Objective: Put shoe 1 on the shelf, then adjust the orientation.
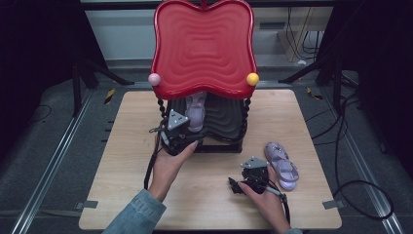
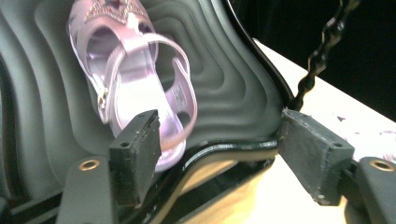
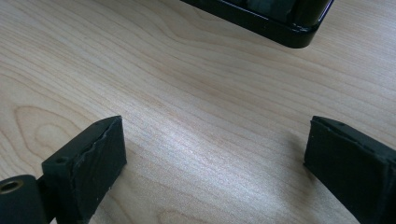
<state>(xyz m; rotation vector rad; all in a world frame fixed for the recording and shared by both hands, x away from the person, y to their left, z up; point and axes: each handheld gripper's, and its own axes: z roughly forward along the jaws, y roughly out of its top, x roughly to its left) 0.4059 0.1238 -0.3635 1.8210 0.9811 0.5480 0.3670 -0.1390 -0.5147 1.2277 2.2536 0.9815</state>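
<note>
In the high view the left gripper [image 1: 187,127] is reaching in at the front edge of the black lower tray [image 1: 229,119] of a two-tier stand, under the red upper tray [image 1: 204,44], and a lilac jelly sandal [image 1: 196,113] is lying on the black tray just ahead of it. The left gripper view is showing more: the jaws are standing wide apart with nothing pressed between them, the sandal [image 2: 133,79] is resting on the ribbed tray [image 2: 224,84] just beyond the left-hand pad, heel strap nearest, and whether that pad is touching the sole cannot be told. The tray's glossy rim is running across between the two pads, and a beaded black post [image 2: 322,51] is rising beyond the right-hand pad. The right gripper [image 1: 251,178] is sitting low on the wooden table [image 1: 122,161], with the second sandal [image 1: 282,165] lying just to its right. The right gripper view is showing its jaws open wide over bare wood [image 3: 196,107], empty, with a corner of the stand's black base [image 3: 280,23] ahead.
</note>
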